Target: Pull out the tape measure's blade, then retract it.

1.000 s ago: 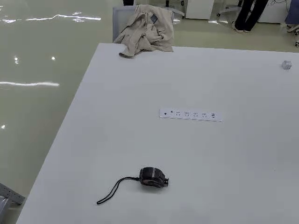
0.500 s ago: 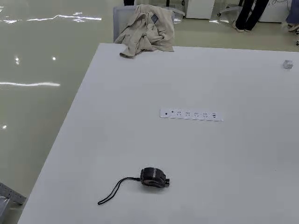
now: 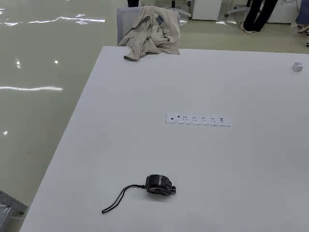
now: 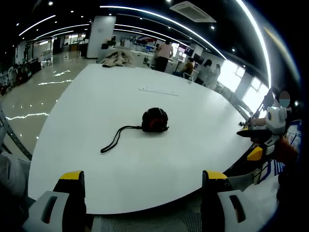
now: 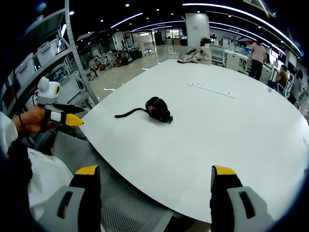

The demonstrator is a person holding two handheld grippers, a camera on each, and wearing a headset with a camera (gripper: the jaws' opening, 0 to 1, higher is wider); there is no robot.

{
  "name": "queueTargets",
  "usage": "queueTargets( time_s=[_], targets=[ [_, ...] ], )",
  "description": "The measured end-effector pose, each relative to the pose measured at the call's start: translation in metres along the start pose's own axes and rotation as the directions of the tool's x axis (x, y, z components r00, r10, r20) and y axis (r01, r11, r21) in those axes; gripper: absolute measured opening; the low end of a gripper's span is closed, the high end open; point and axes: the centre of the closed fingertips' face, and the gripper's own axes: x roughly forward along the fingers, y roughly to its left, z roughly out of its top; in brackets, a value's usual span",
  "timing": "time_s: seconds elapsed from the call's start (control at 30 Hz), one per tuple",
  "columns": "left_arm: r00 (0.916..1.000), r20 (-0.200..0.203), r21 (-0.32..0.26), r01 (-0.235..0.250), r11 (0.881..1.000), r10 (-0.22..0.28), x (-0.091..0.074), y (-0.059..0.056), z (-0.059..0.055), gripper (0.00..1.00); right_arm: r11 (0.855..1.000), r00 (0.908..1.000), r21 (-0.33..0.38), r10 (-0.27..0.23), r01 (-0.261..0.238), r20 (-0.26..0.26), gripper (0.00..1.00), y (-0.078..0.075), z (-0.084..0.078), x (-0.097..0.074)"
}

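The left gripper (image 4: 143,178) hangs with its yellow-tipped jaws spread wide and nothing between them, just off the near edge of a white table (image 4: 145,159). The right gripper (image 5: 155,170) is likewise released and empty-jawed, held short of the table edge above a grey mesh seat (image 5: 135,208).

The tape measure (image 4: 155,119) lies on the tabletop at 12 o'clock ahead of the left gripper's jaws, well apart from them. In the right gripper view it lies at 12 o'clock too (image 5: 158,109), equally out of reach. Neither gripper touches it. In the head view, the dark case (image 3: 159,184) rests near the table's 6 o'clock edge. Its black wrist strap (image 3: 118,197) trails across the surface toward 8 o'clock.

A white power strip (image 3: 198,119) lies flat at about 1 o'clock from the case, farther up the table. A beige jacket (image 3: 152,30) is draped over a grey chair (image 3: 123,21) at the table's 12 o'clock end. A small clear object (image 3: 297,66) sits near the 2 o'clock edge; what it is cannot be told.

In the right gripper view, a hand (image 5: 34,121) grips the left gripper at 9 o'clock. Beyond the table, people stand on a glossy floor (image 3: 43,72).
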Motion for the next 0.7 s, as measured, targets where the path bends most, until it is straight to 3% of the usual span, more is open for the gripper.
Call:
queueTargets(
  time_s=[0.7],
  targets=[
    [0.9997,0.01,0.04,0.022,0.999,-0.022,0.012,-0.006,0.015,1.0,1.0,1.0,-0.017,0.006,-0.006,-0.002,0.98,-0.002,0.002,0.006]
  ],
)
